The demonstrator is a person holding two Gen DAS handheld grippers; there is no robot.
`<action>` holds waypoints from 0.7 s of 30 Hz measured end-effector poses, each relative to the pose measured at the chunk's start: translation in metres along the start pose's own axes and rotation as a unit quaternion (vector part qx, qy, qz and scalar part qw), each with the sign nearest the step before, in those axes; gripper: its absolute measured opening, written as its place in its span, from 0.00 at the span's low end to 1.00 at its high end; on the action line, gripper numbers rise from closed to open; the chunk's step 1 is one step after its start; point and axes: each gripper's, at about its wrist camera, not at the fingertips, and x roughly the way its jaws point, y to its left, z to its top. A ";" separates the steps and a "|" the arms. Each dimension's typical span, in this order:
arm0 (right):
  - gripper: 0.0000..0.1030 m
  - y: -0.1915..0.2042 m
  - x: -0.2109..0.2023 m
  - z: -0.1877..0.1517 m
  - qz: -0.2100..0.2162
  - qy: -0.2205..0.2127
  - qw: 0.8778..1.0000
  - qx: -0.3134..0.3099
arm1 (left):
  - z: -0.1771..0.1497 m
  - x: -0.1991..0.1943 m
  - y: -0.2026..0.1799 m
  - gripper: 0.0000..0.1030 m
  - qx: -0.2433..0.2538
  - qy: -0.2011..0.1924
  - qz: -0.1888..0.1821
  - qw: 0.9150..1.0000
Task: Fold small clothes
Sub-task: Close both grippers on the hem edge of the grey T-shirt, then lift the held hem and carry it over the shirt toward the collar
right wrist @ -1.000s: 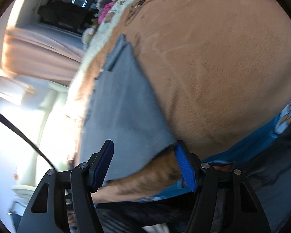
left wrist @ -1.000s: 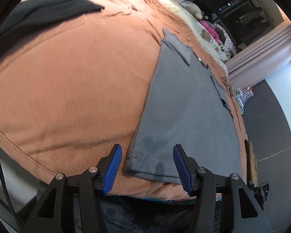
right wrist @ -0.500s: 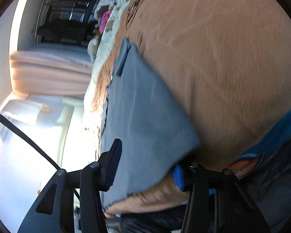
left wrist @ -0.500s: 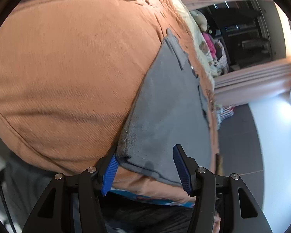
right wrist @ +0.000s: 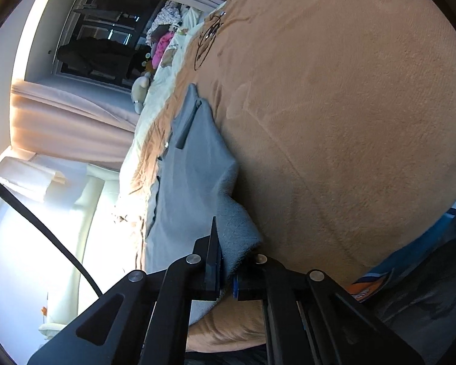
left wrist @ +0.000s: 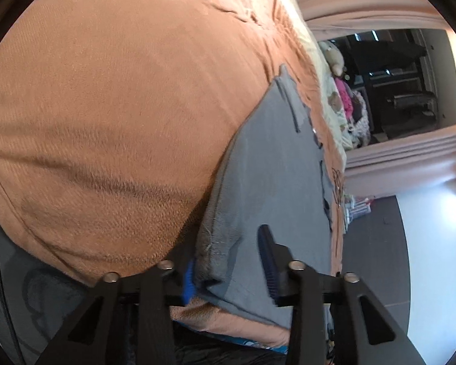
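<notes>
So I've got the flat grey fleece garment (left wrist: 276,182) spread on the bed's orange plush blanket (left wrist: 106,106), near edge hanging by me so both bottom corners are easy to grab. My right claw (right wrist: 226,276) is pinched tight on its corner. My left claw (left wrist: 228,270) straddles the other corner, fingers partly spread, not clamped yet. Guessing I'll fold the hem up toward the collar.

Bright window glare (left side), fisheye-warped edges.
</notes>
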 end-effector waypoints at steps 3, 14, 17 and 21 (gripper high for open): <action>0.01 0.003 -0.002 -0.002 -0.001 0.004 1.000 -0.001 | -0.001 0.003 0.003 0.08 -0.004 -0.001 0.017 1.000; 0.01 0.025 -0.024 -0.003 0.013 -0.006 0.999 -0.035 | 0.012 -0.029 -0.014 0.03 0.022 -0.041 0.004 0.999; 0.00 0.031 -0.031 -0.007 0.020 -0.015 0.999 -0.040 | 0.014 -0.041 -0.021 0.03 0.029 -0.049 -0.014 0.998; 0.00 0.037 -0.044 -0.010 0.030 -0.029 0.998 -0.049 | 0.013 -0.061 -0.031 0.03 0.045 -0.059 -0.037 0.997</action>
